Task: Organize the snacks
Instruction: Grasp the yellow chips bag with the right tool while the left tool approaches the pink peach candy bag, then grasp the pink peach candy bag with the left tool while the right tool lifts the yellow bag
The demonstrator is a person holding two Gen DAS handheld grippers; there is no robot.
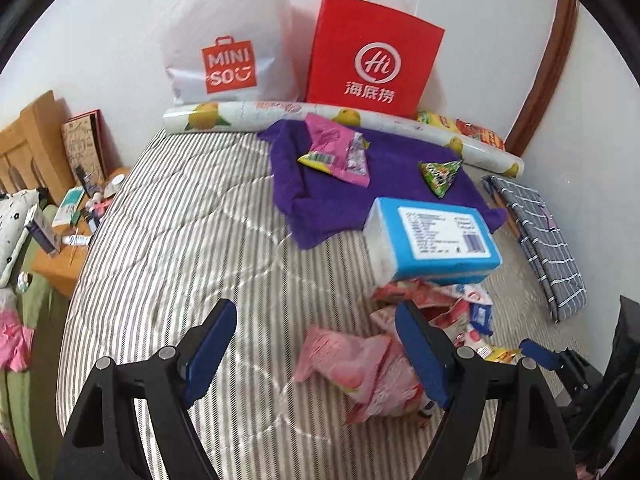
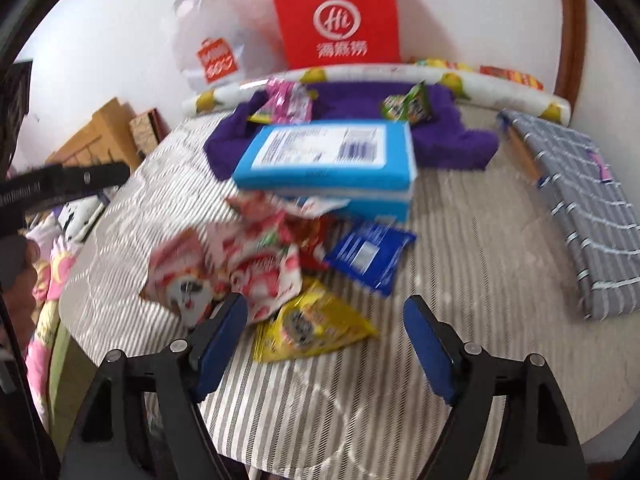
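A pile of snack packets lies on a striped table. A pink packet (image 1: 360, 372) sits between my open left gripper's (image 1: 316, 352) fingers. A yellow packet (image 2: 312, 330) lies between my open right gripper's (image 2: 326, 344) fingers, next to red-and-white packets (image 2: 256, 264) and a blue packet (image 2: 370, 254). A blue tissue pack (image 1: 438, 236) rests on the pile's far edge; it also shows in the right wrist view (image 2: 328, 164). On a purple towel (image 1: 320, 200) beyond lie a pink packet (image 1: 340, 152) and a green triangular packet (image 1: 440, 174). Both grippers are empty.
A white MINISO bag (image 1: 228, 40) and a red paper bag (image 1: 372, 56) stand against the far wall behind a lemon-print roll (image 1: 240, 114). A folded grey checked cloth (image 2: 588, 208) lies at the right. A cluttered wooden side table (image 1: 76, 216) is at the left.
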